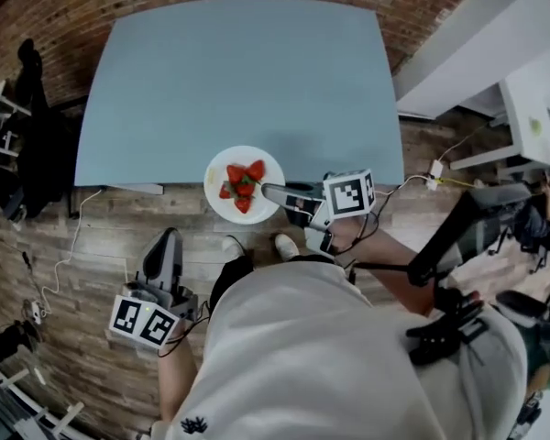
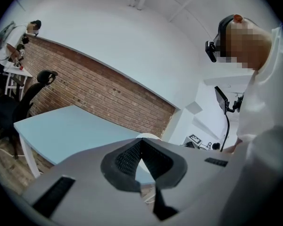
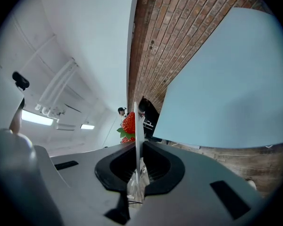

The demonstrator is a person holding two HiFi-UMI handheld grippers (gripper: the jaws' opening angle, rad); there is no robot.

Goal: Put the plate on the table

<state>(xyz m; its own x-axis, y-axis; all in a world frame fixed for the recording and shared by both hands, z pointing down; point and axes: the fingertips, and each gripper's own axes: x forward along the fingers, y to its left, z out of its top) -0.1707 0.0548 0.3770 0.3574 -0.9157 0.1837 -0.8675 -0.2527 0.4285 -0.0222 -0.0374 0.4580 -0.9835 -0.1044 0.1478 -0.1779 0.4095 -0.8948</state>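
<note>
A white plate (image 1: 218, 169) with several strawberries (image 1: 243, 187) lies over the near edge of the light blue table (image 1: 238, 81); whether it rests on the top I cannot tell. My right gripper (image 1: 273, 193) is shut on the plate's right rim. In the right gripper view the plate (image 3: 136, 126) runs edge-on between the pads of that gripper (image 3: 137, 166), with a strawberry (image 3: 128, 124) behind it and the table (image 3: 226, 88) to the right. My left gripper (image 1: 168, 236) hangs low at the left over the floor, shut and empty (image 2: 140, 141).
A black office chair (image 1: 37, 145) stands left of the table. White desks (image 1: 495, 53) stand to the right, with a power strip (image 1: 435, 170) and cables on the wood floor. A brick wall (image 2: 99, 93) runs behind the table. A person (image 2: 19, 36) sits far off.
</note>
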